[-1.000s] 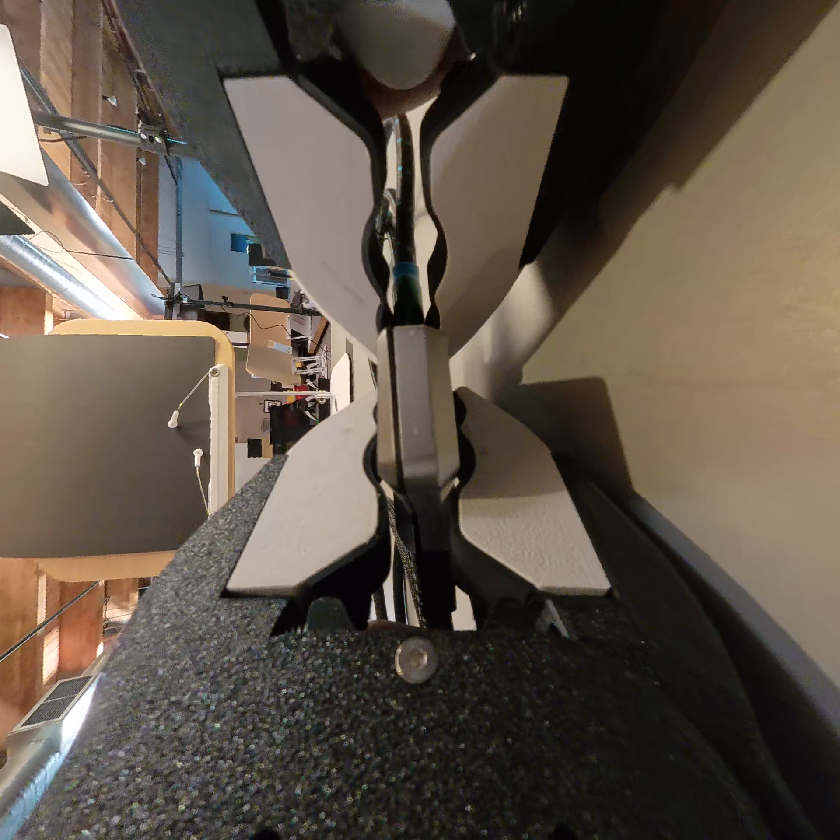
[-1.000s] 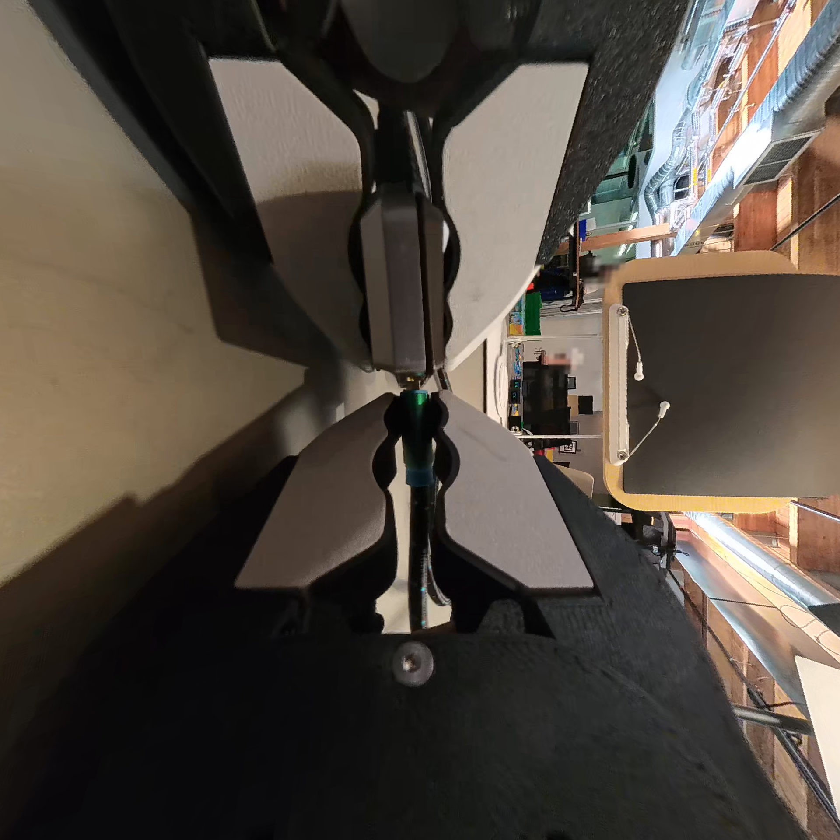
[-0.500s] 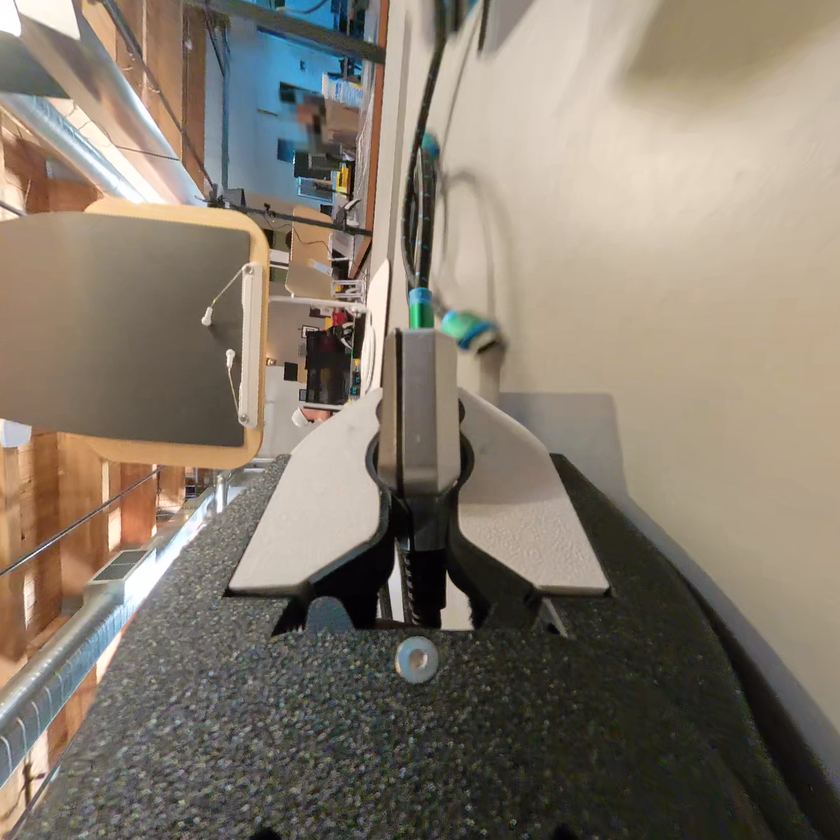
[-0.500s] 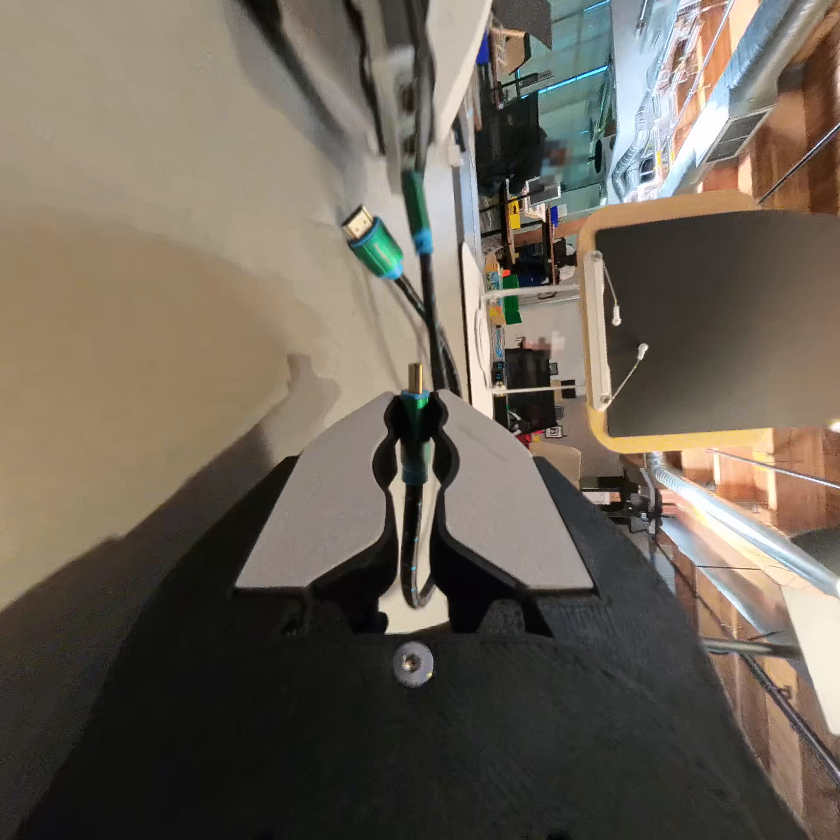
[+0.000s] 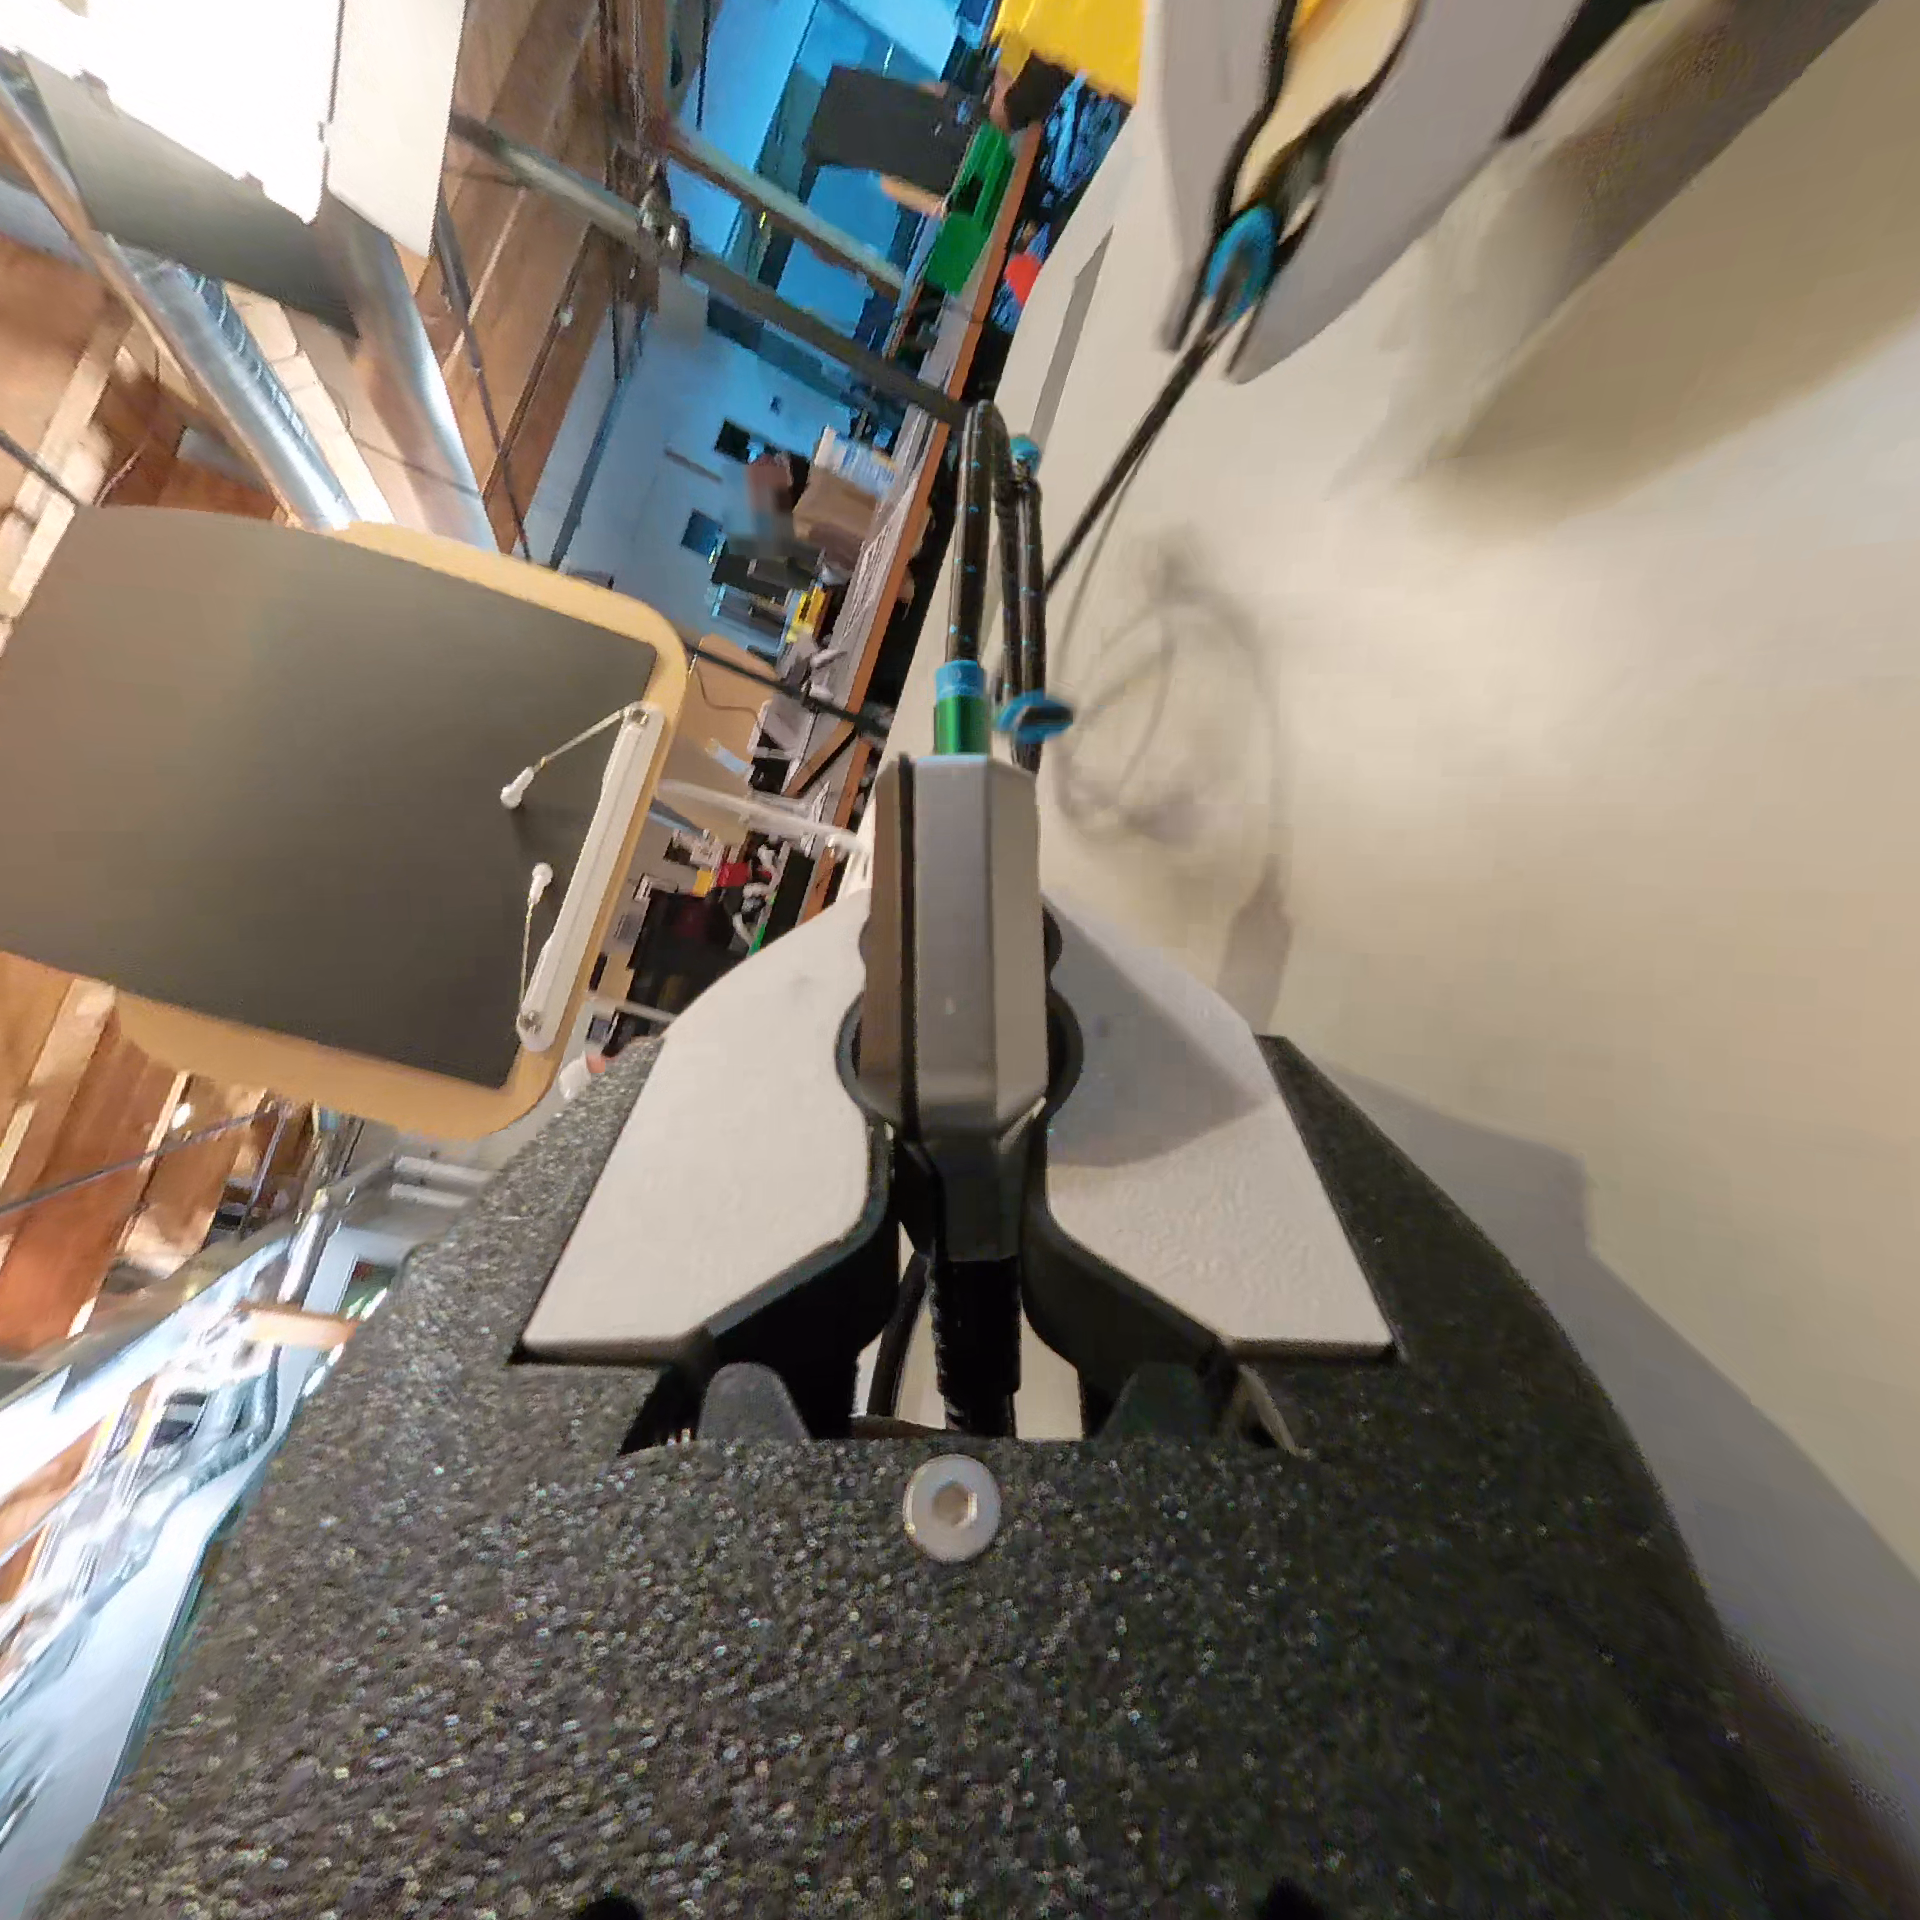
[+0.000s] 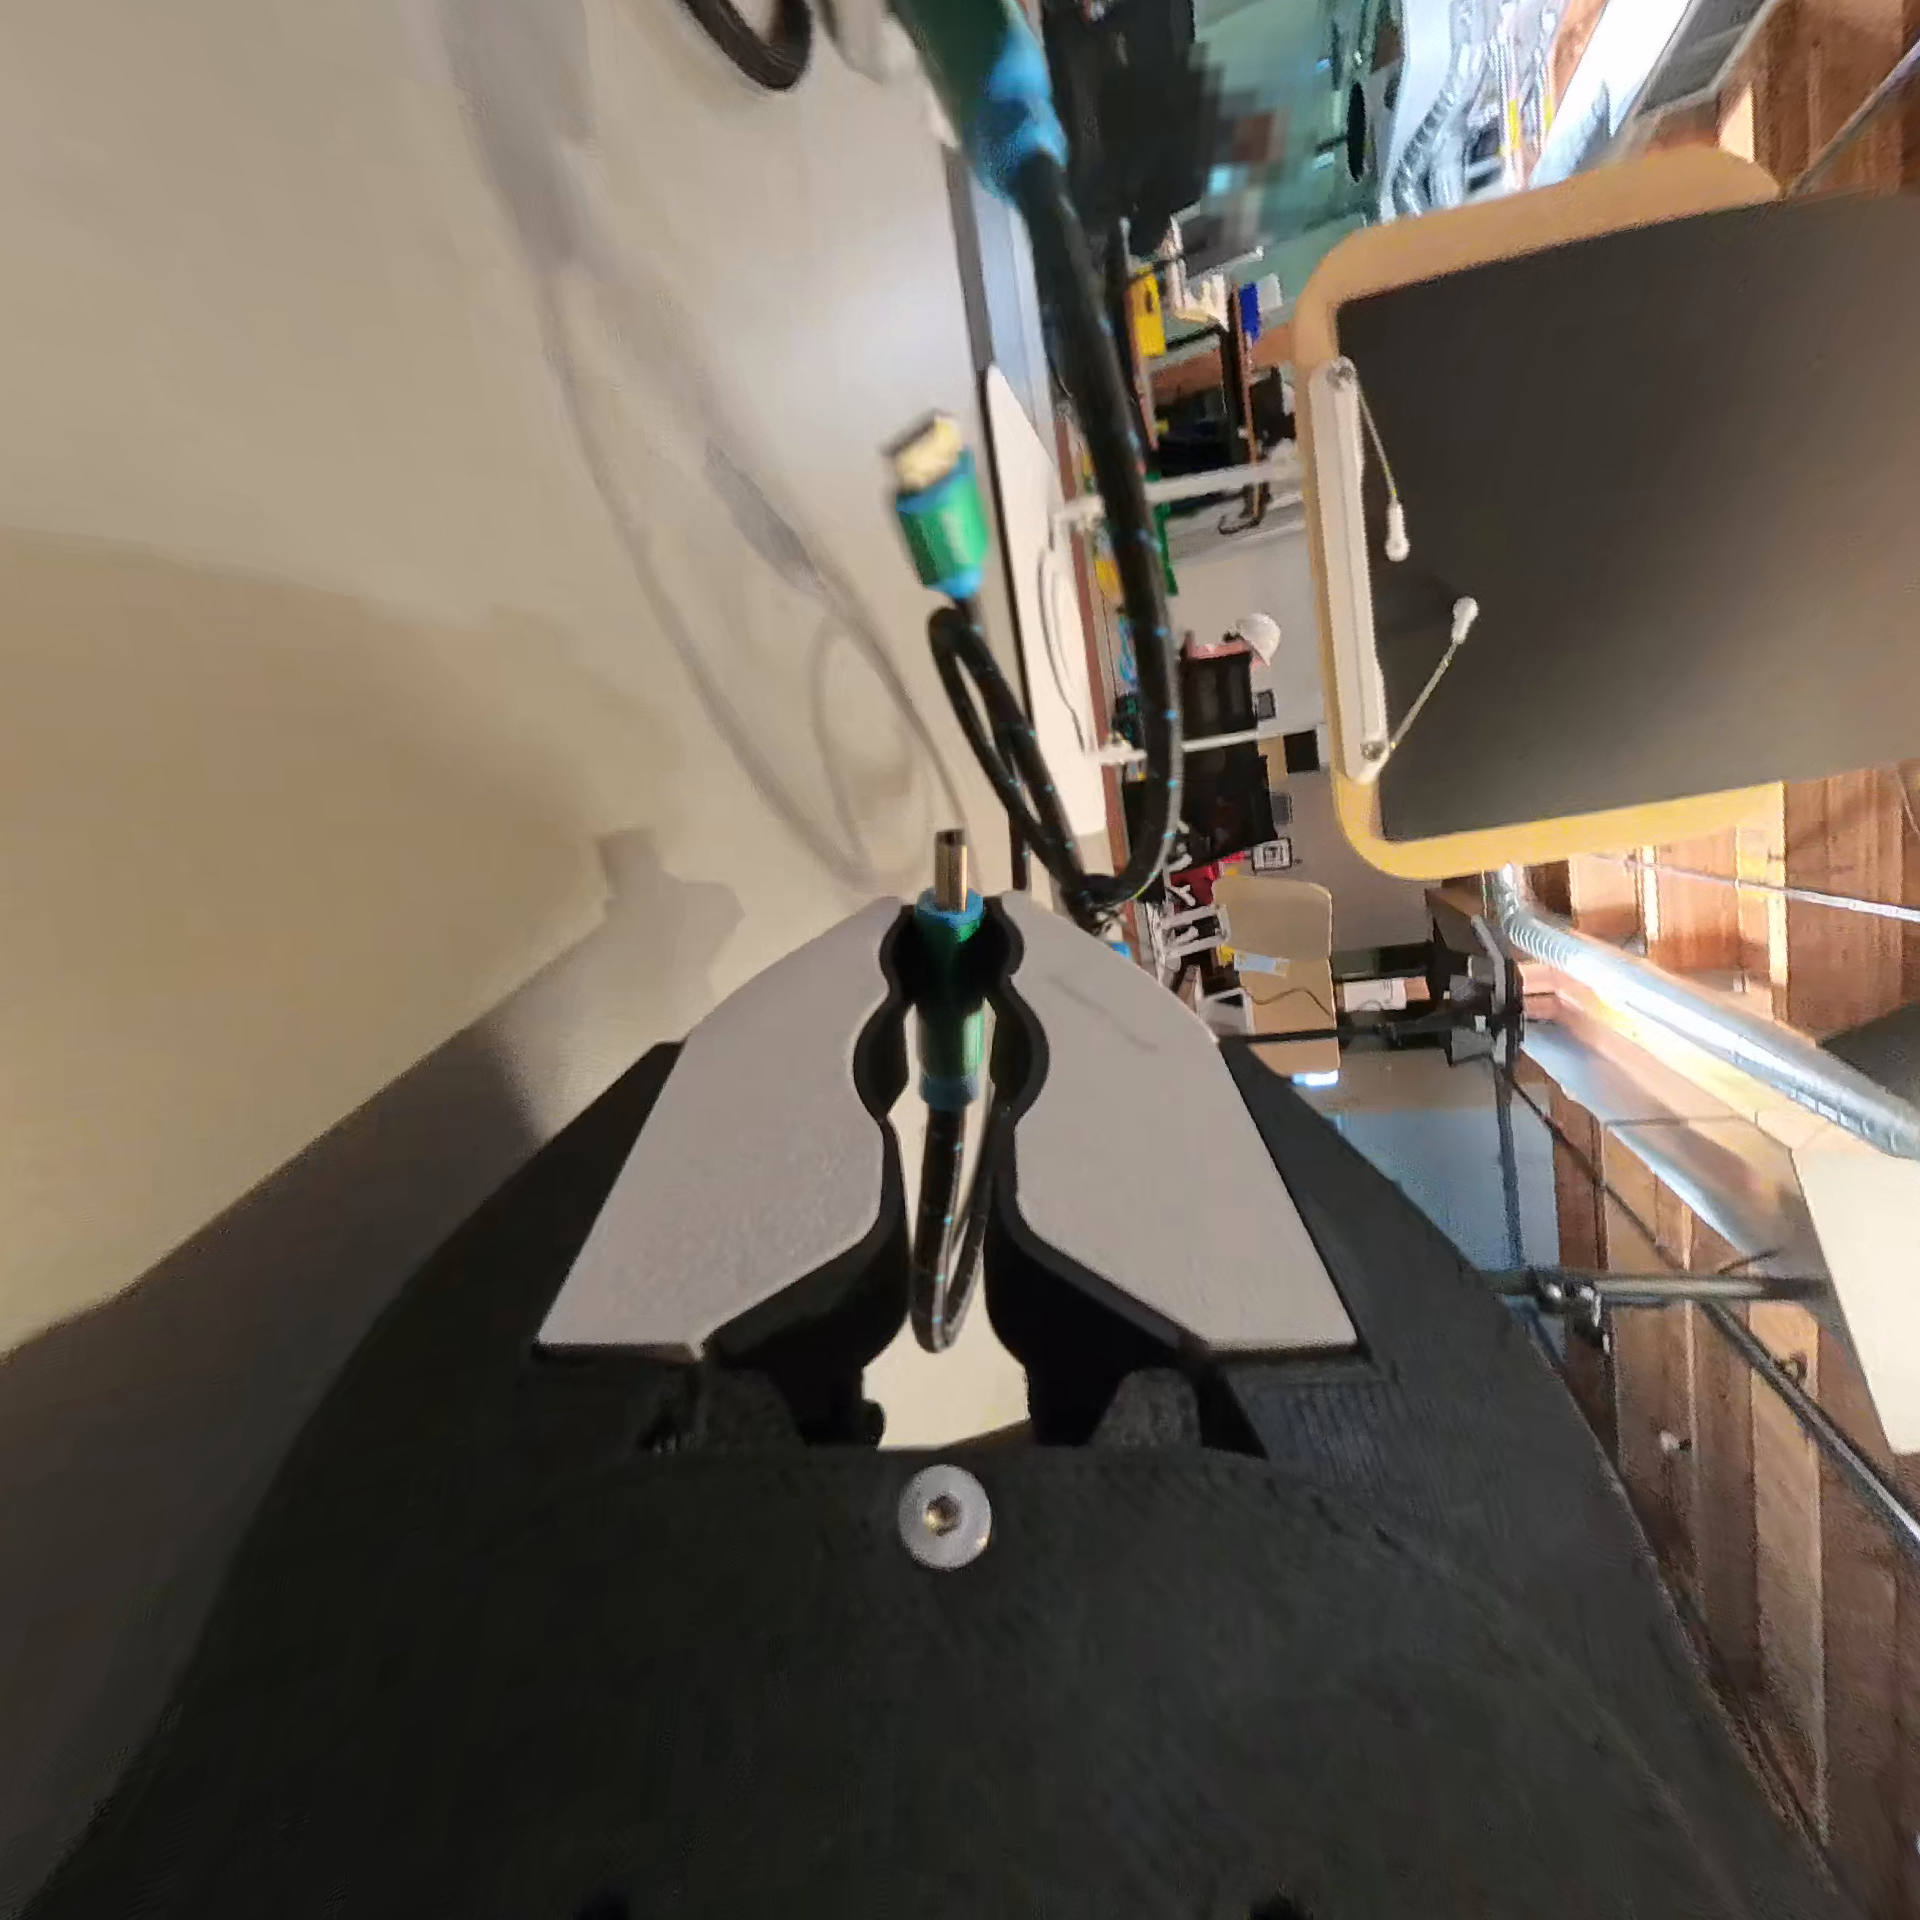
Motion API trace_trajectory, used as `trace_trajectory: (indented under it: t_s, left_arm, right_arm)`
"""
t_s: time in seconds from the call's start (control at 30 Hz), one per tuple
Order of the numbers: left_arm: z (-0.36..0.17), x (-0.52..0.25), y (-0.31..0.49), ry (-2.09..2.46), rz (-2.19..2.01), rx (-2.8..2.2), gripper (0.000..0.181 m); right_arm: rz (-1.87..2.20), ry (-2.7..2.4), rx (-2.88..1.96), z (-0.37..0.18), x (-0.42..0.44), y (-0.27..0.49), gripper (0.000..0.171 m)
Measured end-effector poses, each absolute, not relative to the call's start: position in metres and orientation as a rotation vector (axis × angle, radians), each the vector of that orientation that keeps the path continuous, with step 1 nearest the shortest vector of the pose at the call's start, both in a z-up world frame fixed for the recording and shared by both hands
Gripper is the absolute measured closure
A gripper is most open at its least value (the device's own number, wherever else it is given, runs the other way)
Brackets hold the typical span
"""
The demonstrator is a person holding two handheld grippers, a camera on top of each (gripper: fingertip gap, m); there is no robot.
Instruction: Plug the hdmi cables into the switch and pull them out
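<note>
In the left wrist view my left gripper [image 5: 951, 935] is shut on the grey HDMI switch [image 5: 961, 862], held edge-on beside the pale table [image 5: 1538, 727]. A green HDMI plug [image 5: 961, 717] with a black braided cable sits in the switch's far end. In the right wrist view my right gripper [image 6: 948, 925] is shut on another green HDMI plug [image 6: 951, 1008], whose bare metal tip [image 6: 951, 868] points forward, free of the switch. My right gripper also shows blurred at the top of the left wrist view [image 5: 1257, 208]. A third green plug [image 6: 935, 509] lies loose on the table [image 6: 364, 468].
Black braided cables [image 6: 1132, 582] loop over the table beyond the grippers. A dark panel with a wooden rim [image 5: 291, 790] stands past the table edge and also shows in the right wrist view [image 6: 1621, 499]. A workshop with benches lies behind. Across from one pair of fingers to the other is roughly 15 cm.
My right gripper has pulled its green plug out of the switch and the two grippers have drawn apart. The left gripper still holds the switch; both views have swung.
</note>
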State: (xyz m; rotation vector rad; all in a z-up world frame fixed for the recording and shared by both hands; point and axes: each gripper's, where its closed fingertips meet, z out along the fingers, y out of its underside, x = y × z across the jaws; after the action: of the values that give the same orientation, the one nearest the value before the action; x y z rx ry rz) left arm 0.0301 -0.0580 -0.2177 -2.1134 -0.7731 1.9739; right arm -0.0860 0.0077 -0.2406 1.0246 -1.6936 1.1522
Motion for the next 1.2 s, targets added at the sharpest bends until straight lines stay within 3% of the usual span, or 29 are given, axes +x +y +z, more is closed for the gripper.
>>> trace_trajectory:
  t_s: [0.17, 0.43, 0.67, 0.9, 1.03, 1.2]
  left_arm:
    - [-0.205, 0.035, -0.035, -0.639, 1.941, -2.045, 0.158]
    - [-0.158, 0.053, -0.068, -0.857, 2.093, -1.693, 0.158]
    - [-0.171, 0.051, -0.080, -0.946, 2.105, -1.771, 0.158]
    - [-0.182, 0.045, -0.076, -0.950, 2.070, -1.858, 0.158]
    - [-0.186, 0.042, -0.076, -0.974, 2.042, -1.867, 0.158]
    - [-0.196, 0.038, -0.072, -0.957, 2.026, -1.926, 0.158]
  right_arm:
    - [1.142, -1.720, 0.910, -0.231, -0.110, 0.007, 0.160]
    - [1.128, -1.666, 0.795, -0.203, -0.126, 0.021, 0.160]
    - [1.228, -1.567, 0.600, -0.108, -0.129, 0.063, 0.160]
    - [1.202, -1.575, 0.322, -0.024, -0.177, 0.165, 0.160]
    - [1.140, -1.701, 0.121, -0.035, -0.216, 0.226, 0.160]
    - [1.060, -1.978, -0.061, -0.106, -0.246, 0.257, 0.160]
